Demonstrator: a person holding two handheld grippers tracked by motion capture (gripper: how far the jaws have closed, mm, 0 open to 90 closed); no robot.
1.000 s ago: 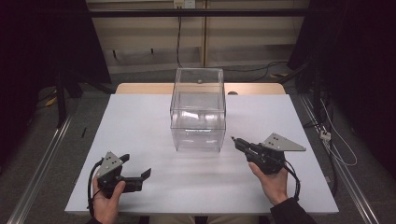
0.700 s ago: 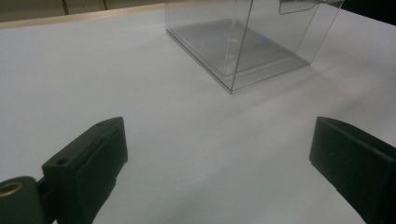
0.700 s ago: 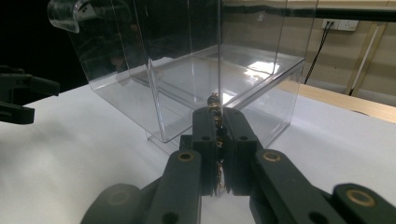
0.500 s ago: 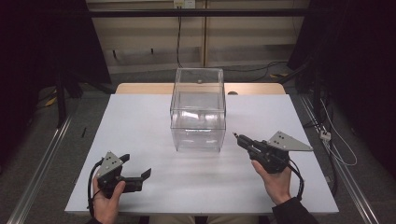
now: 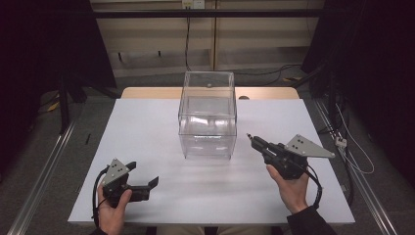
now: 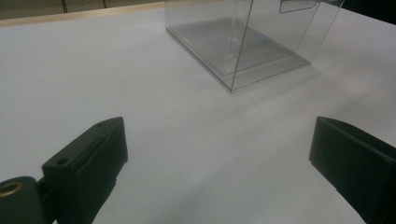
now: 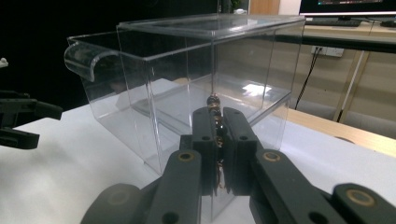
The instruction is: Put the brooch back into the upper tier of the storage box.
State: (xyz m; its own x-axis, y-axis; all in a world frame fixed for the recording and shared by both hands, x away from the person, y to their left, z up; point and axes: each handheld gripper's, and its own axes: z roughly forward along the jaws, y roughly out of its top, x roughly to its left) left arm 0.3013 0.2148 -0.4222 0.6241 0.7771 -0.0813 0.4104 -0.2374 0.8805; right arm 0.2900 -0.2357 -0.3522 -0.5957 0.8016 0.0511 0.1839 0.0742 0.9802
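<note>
Shifted slightly rightward, right gripper (image 5: 252, 139) pinches a small beaded item (image 7: 214, 103), its tip near the clear box (image 5: 208, 115) at table (image 5: 147, 127) centre; beads resolve in the right gripper view. Left gripper (image 5: 149, 185) rests spread, well apart.

The left gripper (image 6: 219, 158) is hanging low over the plain white tabletop (image 6: 93, 79), its two matte black blocky jaws rising from the bottom corners of the left gripper view and standing wide apart, with bare white surface lying between them. A small brass-coloured round fitting (image 6: 10, 188) is showing at the base of the jaw on the view's left side. Ahead, well apart from the jaws, a clear plastic rectangular box (image 6: 243, 42) is sitting on the tabletop, its near corner pointing toward the camera. A pale wooden edge strip (image 6: 79, 15) is running along the far side of the white surface.
</note>
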